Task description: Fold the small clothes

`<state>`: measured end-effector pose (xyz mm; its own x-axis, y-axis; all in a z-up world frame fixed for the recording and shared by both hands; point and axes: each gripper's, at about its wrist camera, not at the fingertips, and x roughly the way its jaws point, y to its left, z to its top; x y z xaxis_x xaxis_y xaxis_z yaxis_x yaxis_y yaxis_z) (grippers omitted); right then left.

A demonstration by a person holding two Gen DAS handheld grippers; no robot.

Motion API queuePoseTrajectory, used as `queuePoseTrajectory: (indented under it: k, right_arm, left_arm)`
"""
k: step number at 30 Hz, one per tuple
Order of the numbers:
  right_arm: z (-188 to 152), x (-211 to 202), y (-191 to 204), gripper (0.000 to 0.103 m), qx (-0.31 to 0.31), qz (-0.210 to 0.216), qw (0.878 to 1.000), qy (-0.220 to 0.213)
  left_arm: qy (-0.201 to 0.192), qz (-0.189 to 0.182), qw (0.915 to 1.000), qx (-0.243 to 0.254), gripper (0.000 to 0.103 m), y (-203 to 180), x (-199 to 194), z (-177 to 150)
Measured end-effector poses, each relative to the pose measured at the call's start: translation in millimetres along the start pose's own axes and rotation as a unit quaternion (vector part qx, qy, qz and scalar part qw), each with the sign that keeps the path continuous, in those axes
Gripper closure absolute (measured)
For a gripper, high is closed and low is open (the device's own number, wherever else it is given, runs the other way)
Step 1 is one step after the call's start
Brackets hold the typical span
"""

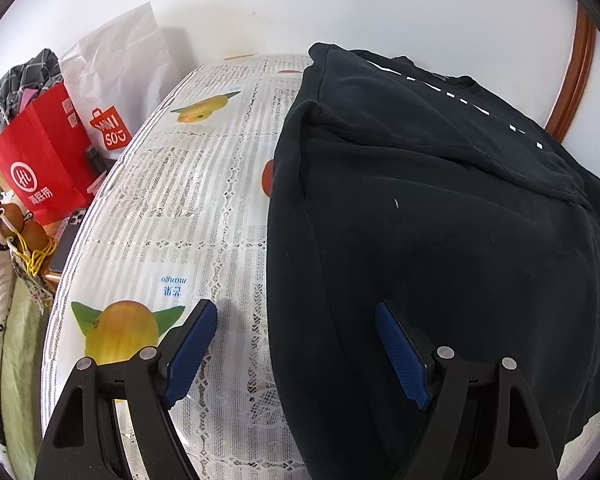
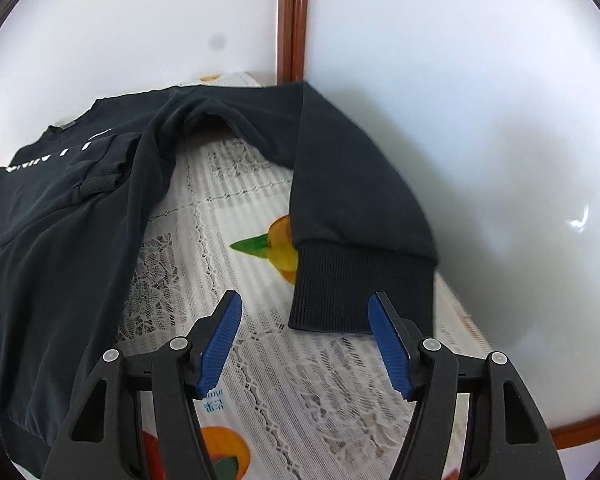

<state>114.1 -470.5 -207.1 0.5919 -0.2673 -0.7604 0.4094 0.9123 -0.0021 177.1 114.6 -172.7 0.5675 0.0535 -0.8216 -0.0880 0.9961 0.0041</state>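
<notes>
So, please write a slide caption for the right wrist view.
Open right gripper faces the ribbed cuff of a dark sweatshirt sleeve on the fruit-print tablecloth.

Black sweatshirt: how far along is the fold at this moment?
Done: one sleeve lies folded across the black sweatshirt. In hand: nothing; left gripper and right gripper are open, the right one just short of the other sleeve's cuff. Left: that sleeve and the body folds.

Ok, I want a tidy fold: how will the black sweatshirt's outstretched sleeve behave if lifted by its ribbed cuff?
The black sweatshirt's outstretched sleeve probably droops limply; it already lies creased. Its ribbed cuff looks thicker, likely gripping well. The lace-patterned tablecloth may let it slide.
</notes>
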Motion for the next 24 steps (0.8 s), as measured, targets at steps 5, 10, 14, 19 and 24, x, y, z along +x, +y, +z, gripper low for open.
queuePoseTrajectory:
  k: [5, 10, 14, 19, 24]
  right_arm:
    - [4.9, 20.5, 5.7, 0.041, 0.010, -0.036, 0.999, 0.001]
    - [11.3, 24.6, 8.4, 0.093, -0.004, -0.080, 0.997, -0.004]
    - [32.8, -2.0, 7.0, 0.094, 0.021, -0.064, 0.998, -0.020]
    - [75.0, -67.4, 47.3, 0.094, 0.011, 0.001, 0.997, -0.076]
    - [109.8, -120.3, 152.3, 0.094, -0.057, 0.078, 0.988, -0.119]
  left_arm:
    - [0.000, -0.005, 1.0000, 0.002, 0.023, 2.4, -1.8, -1.7]
    - [-0.010, -0.010, 0.9999, 0.005, 0.021, 4.4, -1.6, -3.6]
    - [-0.014, -0.011, 0.9997, 0.013, 0.016, 6.1, 0.1, -3.2]
    - [-0.013, -0.006, 0.9999, 0.008, 0.015, 14.4, 4.1, 3.1]
    - [-0.010, -0.010, 0.9999, 0.003, 0.015, 25.9, 7.4, 9.0]
